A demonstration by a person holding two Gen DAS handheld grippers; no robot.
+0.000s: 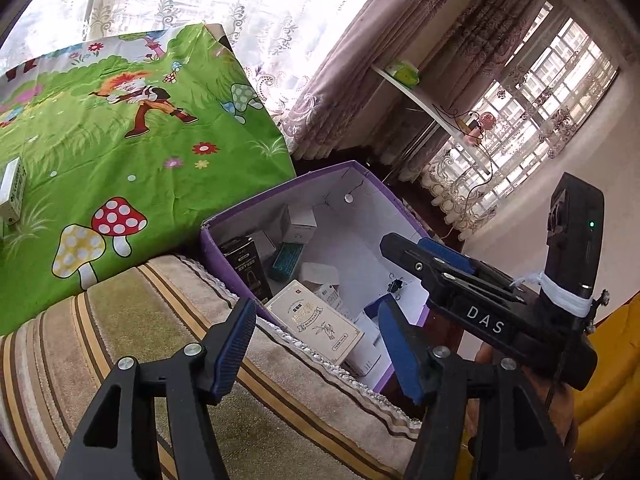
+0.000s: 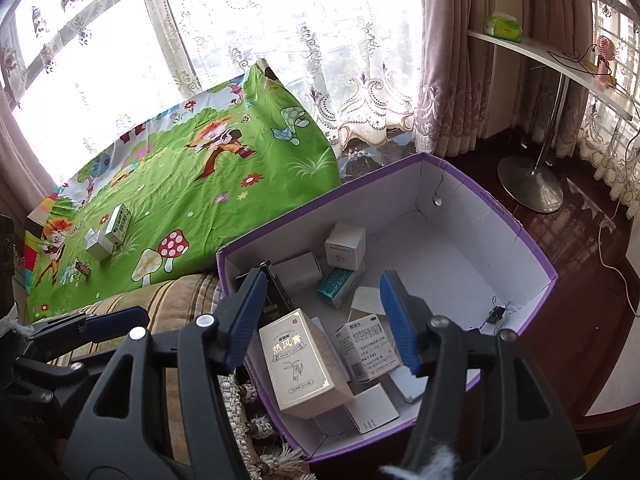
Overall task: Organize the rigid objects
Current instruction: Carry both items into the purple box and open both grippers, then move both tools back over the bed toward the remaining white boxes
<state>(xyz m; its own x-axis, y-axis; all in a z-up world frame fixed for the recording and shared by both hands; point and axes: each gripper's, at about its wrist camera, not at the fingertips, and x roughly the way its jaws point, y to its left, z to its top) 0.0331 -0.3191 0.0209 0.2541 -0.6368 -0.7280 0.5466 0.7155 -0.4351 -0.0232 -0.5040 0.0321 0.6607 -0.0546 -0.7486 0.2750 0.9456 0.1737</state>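
Most of the sorting looks done, judging by how things lie. The purple box (image 2: 520, 236), white inside, already holds a jumble of cartons: a cream and gold carton (image 2: 304, 364) at about 7 o'clock of its floor, a white medicine carton (image 2: 366, 348) just to its right, a teal box (image 2: 338, 282) near the middle with a white cube box (image 2: 346, 246) above it at 12 o'clock, and a black carton (image 2: 276, 292) against the left wall at 9 o'clock. A small binder clip (image 2: 496, 314) lies at 3 o'clock by the right wall.

What seems left sits well apart on the green cartoon cloth (image 2: 192, 200) at 10 o'clock of the right wrist view: a pale green-printed carton (image 2: 121, 222), a silver-white box (image 2: 98, 245) touching it, and a small brown item (image 2: 83, 268) nearby, too small to identify. In the left wrist view one of these cartons shows at the far left edge, 9 o'clock.

The right gripper (image 2: 322, 320) hangs over the box with its blue-padded fingers apart and nothing between them. The left gripper (image 1: 316, 344) points at the near rim of the box across a striped cushion (image 1: 120, 340), its fingers likewise spread and empty.

My reading: neither tool carries anything, so the next fetch from the cloth has not begun, and roughly three pieces remain to bring over
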